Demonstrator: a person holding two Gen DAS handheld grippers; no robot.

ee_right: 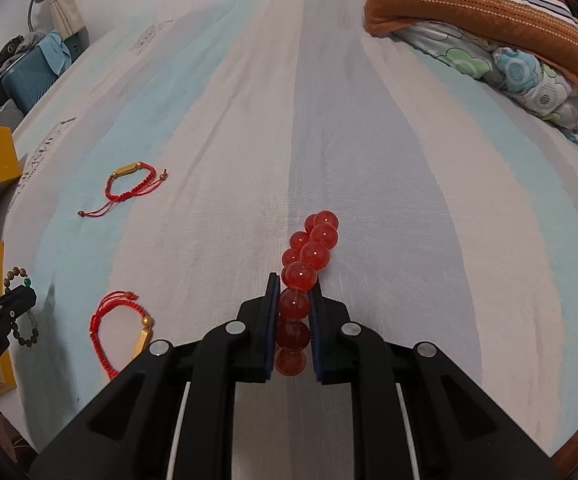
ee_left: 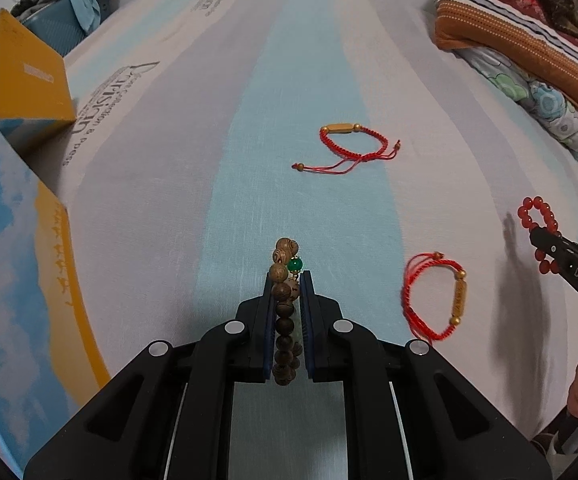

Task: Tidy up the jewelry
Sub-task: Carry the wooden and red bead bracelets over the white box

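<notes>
Striped bedsheet [ee_left: 297, 100]: wooden beads [ee_left: 285, 300] clamped in left gripper [ee_left: 287, 280], red beads [ee_right: 309, 256] in right gripper [ee_right: 295, 284], box [ee_left: 17, 264] nearer left.

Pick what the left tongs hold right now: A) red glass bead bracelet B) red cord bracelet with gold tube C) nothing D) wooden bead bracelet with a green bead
D: the left tongs are shut on the wooden bead bracelet, its green bead showing past the tips; the red bead bracelet sits in the right tongs, and both red cord bracelets lie on the bed.
</notes>
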